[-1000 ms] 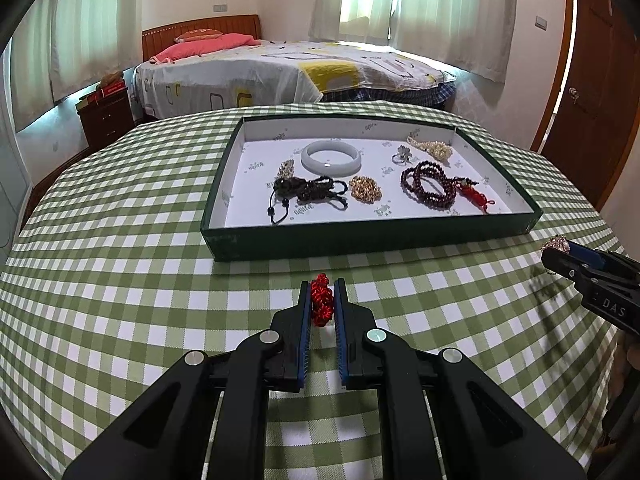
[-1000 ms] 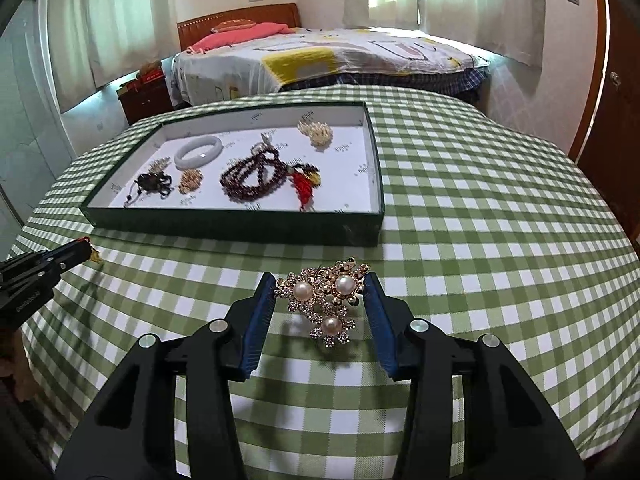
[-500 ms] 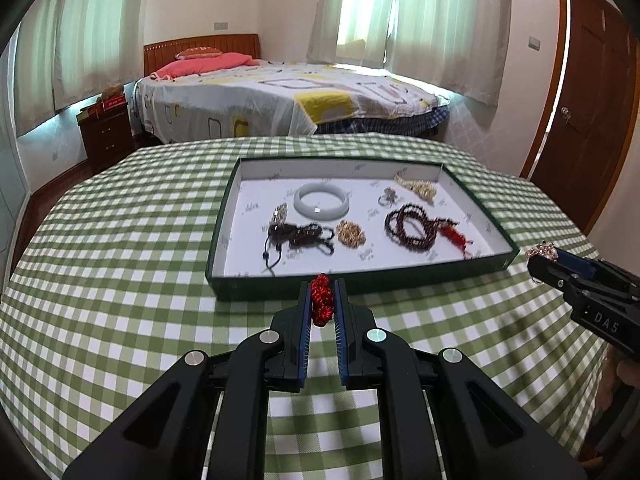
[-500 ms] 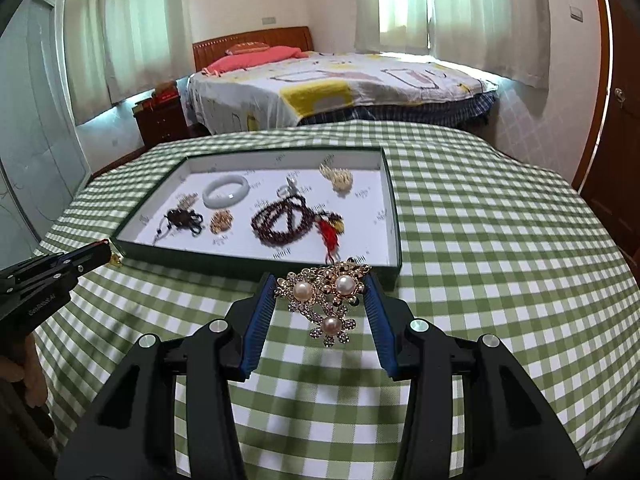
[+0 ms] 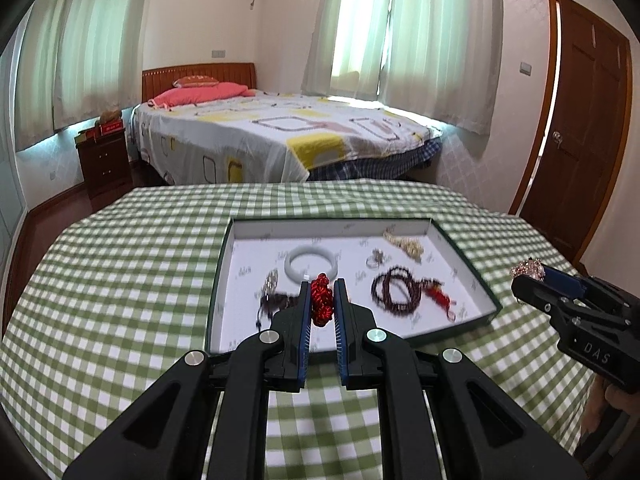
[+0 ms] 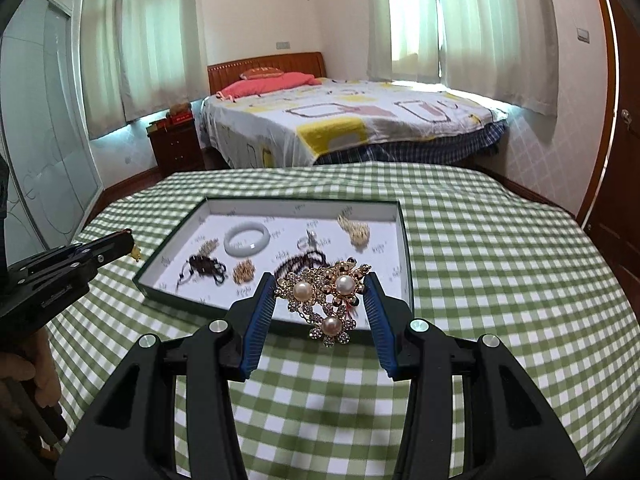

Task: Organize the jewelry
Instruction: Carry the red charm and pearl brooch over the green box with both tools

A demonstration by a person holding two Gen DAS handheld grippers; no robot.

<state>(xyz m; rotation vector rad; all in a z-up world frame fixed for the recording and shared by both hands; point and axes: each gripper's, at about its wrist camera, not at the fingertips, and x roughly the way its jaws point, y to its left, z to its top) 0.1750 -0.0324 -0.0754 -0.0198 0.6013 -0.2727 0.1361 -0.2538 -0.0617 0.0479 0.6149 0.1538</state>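
My left gripper [image 5: 321,286] is shut on a red knotted ornament [image 5: 322,299], held above the near edge of the green jewelry tray [image 5: 219,264]. My right gripper [image 6: 321,280] is shut on a gold pearl brooch [image 6: 326,296], held above the tray's [image 6: 404,236] near right corner. The tray's white floor holds a white jade bangle [image 5: 311,263], a dark bead bracelet with red tassel [image 5: 398,289], a black cord piece [image 6: 204,266], a ring [image 5: 376,259] and small gold pieces [image 6: 354,230]. The right gripper also shows at the right of the left wrist view [image 5: 528,274].
The tray sits on a round table with a green checked cloth [image 5: 120,264]. Behind the table stand a bed [image 5: 280,132], a wooden nightstand [image 5: 105,158] and curtained windows. A wooden door [image 5: 580,120] is at the right.
Both grippers have risen and tilted up with their pieces still held. The tray now sits lower and closer under the fingertips in both views.
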